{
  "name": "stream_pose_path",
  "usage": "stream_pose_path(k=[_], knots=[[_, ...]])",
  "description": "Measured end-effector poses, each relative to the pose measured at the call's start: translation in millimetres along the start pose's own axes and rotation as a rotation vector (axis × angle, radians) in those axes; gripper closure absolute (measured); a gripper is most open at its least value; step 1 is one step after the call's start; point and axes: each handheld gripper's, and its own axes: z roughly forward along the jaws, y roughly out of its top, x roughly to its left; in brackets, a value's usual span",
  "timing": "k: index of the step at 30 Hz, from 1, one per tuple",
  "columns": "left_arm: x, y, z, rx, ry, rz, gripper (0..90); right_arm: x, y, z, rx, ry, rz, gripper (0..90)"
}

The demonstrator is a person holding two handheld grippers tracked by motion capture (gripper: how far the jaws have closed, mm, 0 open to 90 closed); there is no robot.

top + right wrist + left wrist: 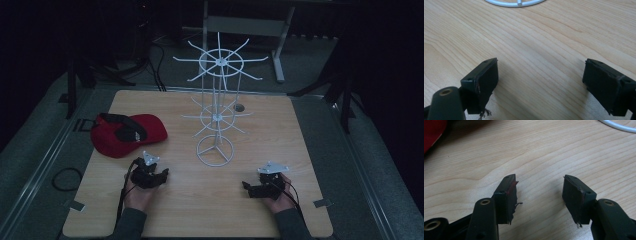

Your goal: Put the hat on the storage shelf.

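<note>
Reaching for the red cap point(127, 134), left gripper point(159, 176) and right gripper point(248, 188) gape empty; grab the brim squarely, then hook it on the white rack point(216, 112).

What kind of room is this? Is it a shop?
Probably a lab or test room, not a shop. A lone wooden table holds just a white wire rack and one red cap, with cables and metal stands on the dark floor behind.
</note>
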Motion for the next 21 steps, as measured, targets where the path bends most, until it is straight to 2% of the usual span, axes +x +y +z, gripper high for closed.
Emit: stream_pose_path(k=[8, 13, 15, 21], knots=[[-0.1, 0.3, -0.1, 0.001, 0.000, -0.010, 45.8, 0.0, 0.0, 0.0, 0.000, 0.000, 0.000, 13.1], [-0.8, 2.0, 0.7, 0.000, 0.011, -0.054, 46.3, 0.0, 0.0, 0.0, 0.000, 0.001, 0.000, 13.1], [0.0, 3.7, 0.0, -0.006, 0.017, -0.084, 50.2, 0.1, 0.0, 0.0, 0.000, 0.000, 0.001, 13.1], [7.3, 13.9, -4.6, -0.061, 0.029, -0.161, 50.9, 0.0, 0.0, -0.1, 0.001, 0.001, 0.001, 13.1]])
